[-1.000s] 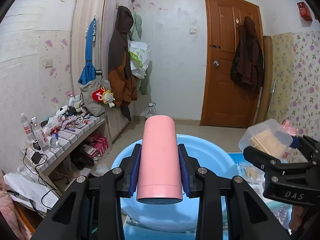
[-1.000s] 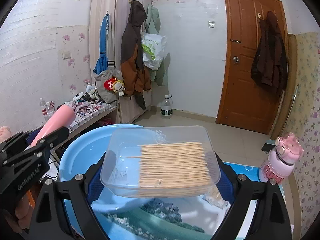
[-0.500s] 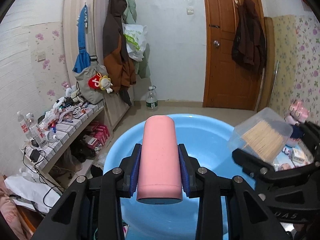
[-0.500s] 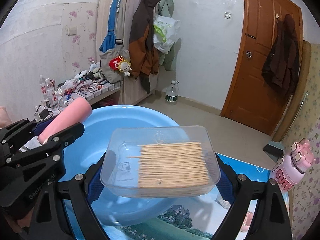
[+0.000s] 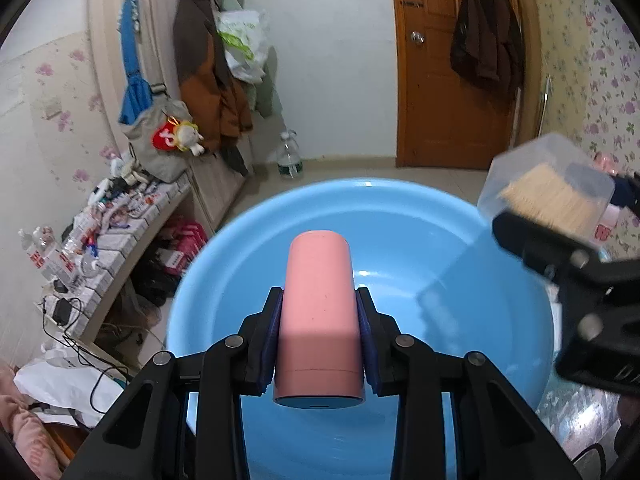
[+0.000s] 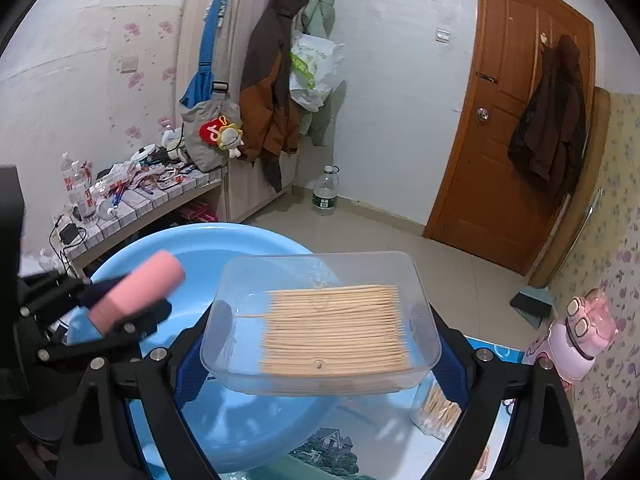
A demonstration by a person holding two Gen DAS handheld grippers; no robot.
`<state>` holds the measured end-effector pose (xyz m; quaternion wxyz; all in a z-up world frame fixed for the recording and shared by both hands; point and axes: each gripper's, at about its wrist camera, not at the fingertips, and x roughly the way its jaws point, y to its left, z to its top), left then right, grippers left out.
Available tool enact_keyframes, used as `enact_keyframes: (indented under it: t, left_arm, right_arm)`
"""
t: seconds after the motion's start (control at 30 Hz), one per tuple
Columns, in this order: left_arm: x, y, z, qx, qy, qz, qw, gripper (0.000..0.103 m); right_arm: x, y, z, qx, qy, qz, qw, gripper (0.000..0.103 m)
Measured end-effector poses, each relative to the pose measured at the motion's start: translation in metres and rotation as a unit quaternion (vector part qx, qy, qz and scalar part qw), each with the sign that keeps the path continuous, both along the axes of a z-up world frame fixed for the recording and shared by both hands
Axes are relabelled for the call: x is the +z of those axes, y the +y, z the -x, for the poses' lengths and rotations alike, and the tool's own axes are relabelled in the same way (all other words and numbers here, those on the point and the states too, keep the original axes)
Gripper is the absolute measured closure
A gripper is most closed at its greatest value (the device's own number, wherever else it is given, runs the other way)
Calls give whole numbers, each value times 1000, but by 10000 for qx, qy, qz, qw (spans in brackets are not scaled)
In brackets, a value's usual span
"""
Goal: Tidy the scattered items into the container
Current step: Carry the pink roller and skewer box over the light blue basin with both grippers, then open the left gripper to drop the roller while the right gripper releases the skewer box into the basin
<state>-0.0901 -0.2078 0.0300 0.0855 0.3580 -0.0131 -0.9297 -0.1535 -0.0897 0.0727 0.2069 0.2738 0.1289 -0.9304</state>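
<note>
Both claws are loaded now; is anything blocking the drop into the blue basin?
Nothing visible. The pink cylinder in the left claw hangs over the bare blue basin; the right claw's clear stick box is over its rim.

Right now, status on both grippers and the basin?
Left gripper shut on pink cylinder, over round blue plastic basin. Right gripper shut on clear plastic box of wooden sticks, at basin's edge. Basin interior unobstructed.
</note>
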Motion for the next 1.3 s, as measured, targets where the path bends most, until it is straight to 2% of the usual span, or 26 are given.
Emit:
enact_keyframes:
  t: [0.3, 0.4, 0.77, 1.23, 1.3]
  left_arm:
    - [-18, 8, 8, -49, -454, 30, 9990, 70]
    - [-24, 6, 10, -29, -591, -86, 9982, 70]
    - [-30, 6, 9, -100, -736, -187, 9971, 70]
    - [-26, 3, 5, -235, -674, -177, 9973, 69]
    - [-22, 3, 2, -235, -576, -134, 9980, 62]
  right_arm:
    - [-4, 1, 1, -29, -69, 5, 10000, 10]
    - [-8, 0, 1, -21, -98, -13, 9999, 10]
    - [-13, -3, -1, 12, -129, -88, 9999, 10]
    - [-13, -16, -2, 35, -185, -150, 9997, 10]
    - [-14, -16, -3, 56, -201, -154, 9997, 10]
